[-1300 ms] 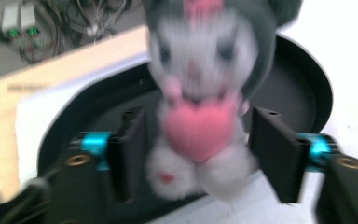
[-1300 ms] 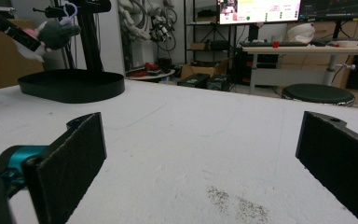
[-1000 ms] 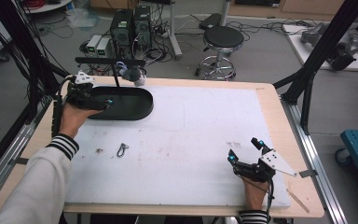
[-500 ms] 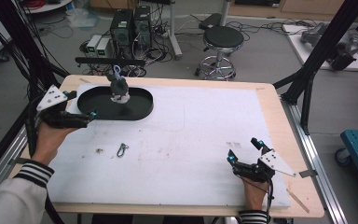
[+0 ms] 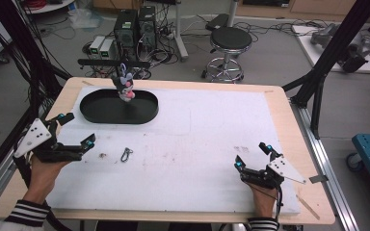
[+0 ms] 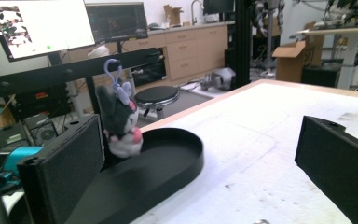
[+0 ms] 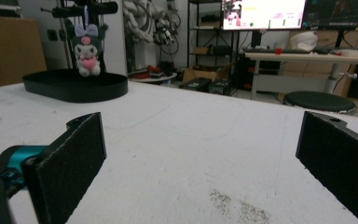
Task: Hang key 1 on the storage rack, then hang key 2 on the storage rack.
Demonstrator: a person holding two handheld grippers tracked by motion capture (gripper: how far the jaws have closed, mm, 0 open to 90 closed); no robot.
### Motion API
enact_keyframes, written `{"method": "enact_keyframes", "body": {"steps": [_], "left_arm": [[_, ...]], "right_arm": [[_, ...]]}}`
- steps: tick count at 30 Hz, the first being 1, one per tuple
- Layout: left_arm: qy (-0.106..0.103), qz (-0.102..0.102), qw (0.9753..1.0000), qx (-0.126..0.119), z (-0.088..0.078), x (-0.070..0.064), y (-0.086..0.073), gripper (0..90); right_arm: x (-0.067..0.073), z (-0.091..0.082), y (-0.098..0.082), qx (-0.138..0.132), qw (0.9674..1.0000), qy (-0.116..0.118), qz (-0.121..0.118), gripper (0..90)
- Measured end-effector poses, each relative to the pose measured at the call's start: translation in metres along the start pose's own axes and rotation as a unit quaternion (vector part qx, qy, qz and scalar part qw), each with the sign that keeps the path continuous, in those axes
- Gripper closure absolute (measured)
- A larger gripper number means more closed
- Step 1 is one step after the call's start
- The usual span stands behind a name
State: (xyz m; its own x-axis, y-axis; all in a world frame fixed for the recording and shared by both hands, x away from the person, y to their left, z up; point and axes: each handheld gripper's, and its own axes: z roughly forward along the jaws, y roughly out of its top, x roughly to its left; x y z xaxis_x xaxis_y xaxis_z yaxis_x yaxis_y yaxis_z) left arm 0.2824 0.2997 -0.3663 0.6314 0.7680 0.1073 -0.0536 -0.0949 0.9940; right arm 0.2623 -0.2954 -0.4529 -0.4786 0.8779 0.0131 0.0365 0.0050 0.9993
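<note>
Left hand-held gripper (image 5: pixel 74 130) wide open, empty, low over the surface (image 5: pixel 197 144); plush keychain toy (image 5: pixel 125 88) upright in black oval tray (image 5: pixel 101 113) just ahead of it, apart from the jaws. Right hand-held gripper (image 5: pixel 253 155) also wide open, empty, well apart from tray; small metal clip (image 5: pixel 126 154) on the surface right of left one.

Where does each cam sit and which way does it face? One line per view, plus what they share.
High view: above the person's side, looking forward and down on the table; both hands, left gripper and right gripper show.
Left gripper view: on the left gripper, facing the black tray; own open jaws show.
Right gripper view: low on the right gripper, looking across the table to the tray; own open jaws show.
Shared: the plush toy standing in the tray.
</note>
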Motion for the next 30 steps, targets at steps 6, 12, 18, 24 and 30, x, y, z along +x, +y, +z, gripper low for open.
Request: {"method": "enact_keyframes", "body": {"steps": [6,12,18,24,30], "left_arm": [[-0.010,-0.006,0.9999,-0.005,-0.003,-0.009,-0.008,1.7],[-0.013,-0.019,0.9997,-0.006,-0.007,-0.009,-0.016,1.7],[-0.012,-0.028,0.9995,-0.003,-0.008,-0.007,-0.025,1.7],[-0.018,-0.025,0.9995,-0.003,-0.006,-0.009,-0.024,1.7],[-0.022,-0.026,0.9994,0.003,-0.004,-0.008,-0.024,1.7]], "right_arm": [[0.000,0.000,0.000,0.002,1.0000,0.006,-0.003,0.7],[0.001,0.000,0.000,0.002,1.0000,0.004,0.001,0.7],[0.001,-0.001,0.000,0.000,1.0000,0.002,-0.001,0.7],[0.001,-0.001,0.000,0.000,1.0000,0.002,-0.001,0.7],[0.001,0.000,0.000,0.000,1.0000,0.001,-0.002,0.7]]}}
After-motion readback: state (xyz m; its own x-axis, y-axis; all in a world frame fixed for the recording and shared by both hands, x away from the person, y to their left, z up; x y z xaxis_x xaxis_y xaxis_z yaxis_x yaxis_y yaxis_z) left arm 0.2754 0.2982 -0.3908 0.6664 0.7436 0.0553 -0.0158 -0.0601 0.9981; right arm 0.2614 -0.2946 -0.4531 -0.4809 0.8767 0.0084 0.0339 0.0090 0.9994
